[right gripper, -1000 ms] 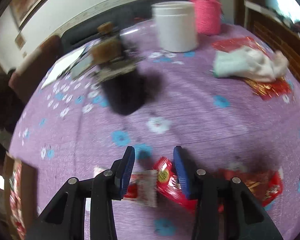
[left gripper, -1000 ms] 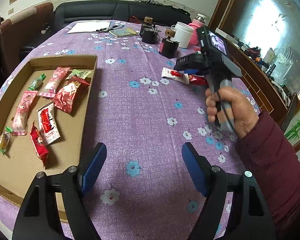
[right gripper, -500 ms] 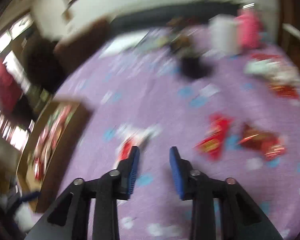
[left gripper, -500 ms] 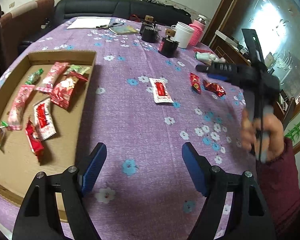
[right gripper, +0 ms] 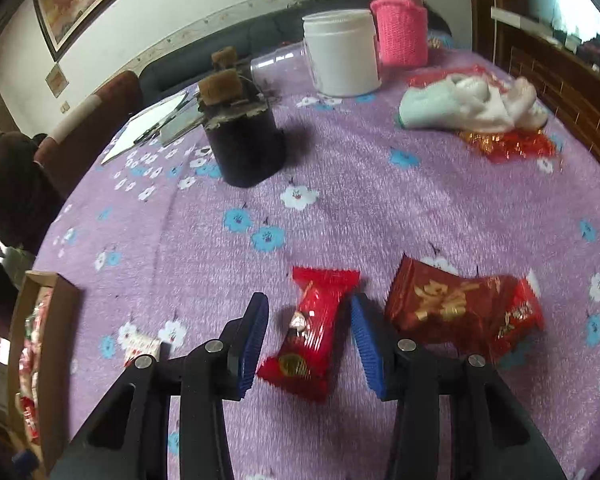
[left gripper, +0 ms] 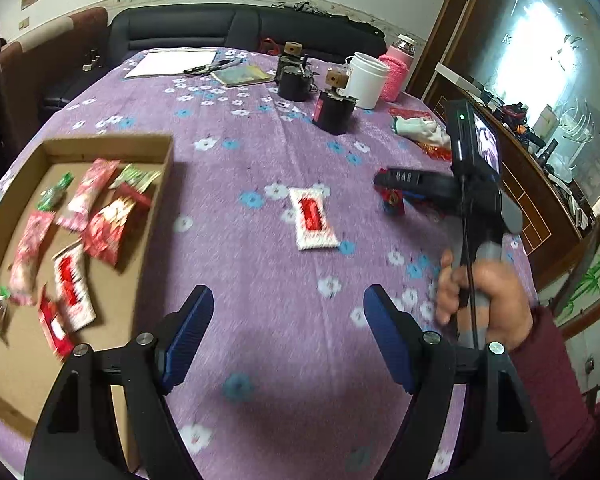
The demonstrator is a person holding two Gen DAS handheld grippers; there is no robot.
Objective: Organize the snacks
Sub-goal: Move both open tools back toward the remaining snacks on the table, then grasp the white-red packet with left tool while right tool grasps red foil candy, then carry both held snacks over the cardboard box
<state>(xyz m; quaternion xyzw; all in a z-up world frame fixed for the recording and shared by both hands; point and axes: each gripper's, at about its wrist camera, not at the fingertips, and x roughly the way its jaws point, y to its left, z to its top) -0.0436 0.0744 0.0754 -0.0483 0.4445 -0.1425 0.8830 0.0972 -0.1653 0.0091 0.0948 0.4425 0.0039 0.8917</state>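
Note:
A cardboard tray (left gripper: pixel 156 216) at the left holds several snack packets. A white-and-red packet (left gripper: pixel 313 218) lies on the purple cloth mid-table. My left gripper (left gripper: pixel 288 332) is open and empty above the cloth near the tray. My right gripper (right gripper: pixel 308 336) is open, its blue pads on either side of a small red packet (right gripper: pixel 316 320) that lies flat on the cloth. A larger red packet (right gripper: pixel 460 304) lies just to its right. The right gripper also shows in the left wrist view (left gripper: pixel 392 184), over that red packet.
Two black jars (left gripper: pixel 334 110) with cork lids, a white tub (right gripper: pixel 342 52), a pink-sleeved flask (right gripper: pixel 400 28), a white cloth (right gripper: pixel 468 104) on red wrappers, and papers (left gripper: pixel 172 62) stand at the far side. The tray corner (right gripper: pixel 40 280) shows at left.
My right gripper swung away toward the tray side, then came back down over the small red packet. The white-and-red packet now lies mid-table. The left gripper barely moved.

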